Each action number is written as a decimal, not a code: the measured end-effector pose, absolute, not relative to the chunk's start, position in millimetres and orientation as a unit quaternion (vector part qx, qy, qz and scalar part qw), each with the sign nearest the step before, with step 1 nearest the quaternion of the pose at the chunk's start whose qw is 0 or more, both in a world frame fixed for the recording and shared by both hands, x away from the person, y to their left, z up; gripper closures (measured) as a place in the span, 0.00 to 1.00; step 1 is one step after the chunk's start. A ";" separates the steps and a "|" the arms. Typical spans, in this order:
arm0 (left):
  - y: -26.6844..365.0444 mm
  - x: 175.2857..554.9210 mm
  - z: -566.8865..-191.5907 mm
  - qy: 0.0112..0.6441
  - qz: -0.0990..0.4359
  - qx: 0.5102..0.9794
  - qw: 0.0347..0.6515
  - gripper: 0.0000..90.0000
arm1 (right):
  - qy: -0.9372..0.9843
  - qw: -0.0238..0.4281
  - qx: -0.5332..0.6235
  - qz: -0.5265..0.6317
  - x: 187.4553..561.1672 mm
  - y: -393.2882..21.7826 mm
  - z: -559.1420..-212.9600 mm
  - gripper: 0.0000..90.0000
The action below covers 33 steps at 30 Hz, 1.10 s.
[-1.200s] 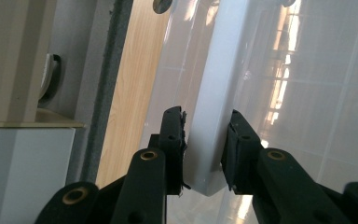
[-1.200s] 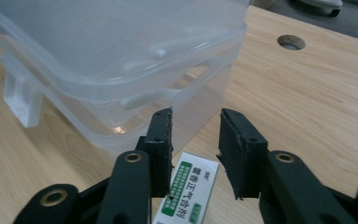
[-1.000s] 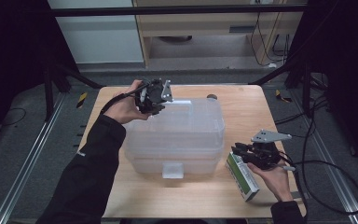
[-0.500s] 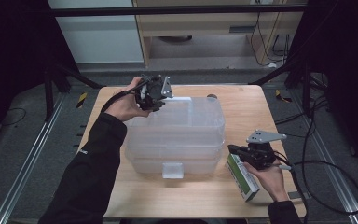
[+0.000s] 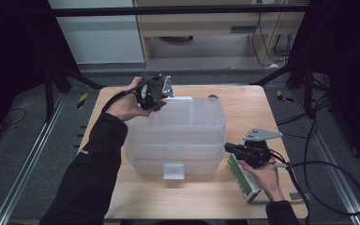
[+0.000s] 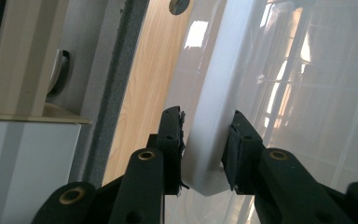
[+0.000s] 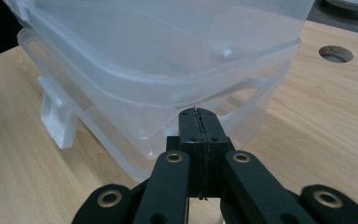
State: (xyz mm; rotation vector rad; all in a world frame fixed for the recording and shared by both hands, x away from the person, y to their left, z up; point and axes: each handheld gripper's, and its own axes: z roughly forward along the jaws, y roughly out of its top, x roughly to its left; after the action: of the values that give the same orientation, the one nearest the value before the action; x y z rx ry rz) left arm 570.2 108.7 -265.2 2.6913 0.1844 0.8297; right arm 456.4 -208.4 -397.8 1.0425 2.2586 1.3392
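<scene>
Apparently stacked tubs [image 5: 178,136]; contents unclear.

Stacked tubs [image 5: 178,136] sit mid-table [image 5: 281,117]; a carton [image 5: 244,180] lies at their right near corner, and a hole [image 5: 213,97] lies behind them

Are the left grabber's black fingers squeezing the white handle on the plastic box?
Touching. In the left gripper view both fingers press the white handle, no gap showing.

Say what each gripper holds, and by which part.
Left gripper clamps the clear bin's white latch. Right gripper is shut, empty.
</scene>
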 end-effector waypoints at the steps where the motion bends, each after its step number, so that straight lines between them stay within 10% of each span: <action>1: 108.7 570.1 -265.2 0.065 0.289 0.942 0.159 0.78 | 0.788 0.158 0.364 0.470 456.4 -208.5 -397.7 1.00; 33: 173.3 529.7 -245.7 0.104 0.292 0.923 0.230 0.67 | 0.791 0.158 0.364 0.465 455.7 -206.3 -399.5 1.00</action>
State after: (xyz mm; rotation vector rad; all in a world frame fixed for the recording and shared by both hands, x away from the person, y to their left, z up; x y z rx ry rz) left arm 529.7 173.3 -245.7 2.5381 0.2873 0.8031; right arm 455.7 -206.3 -399.5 1.0400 2.2622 1.3310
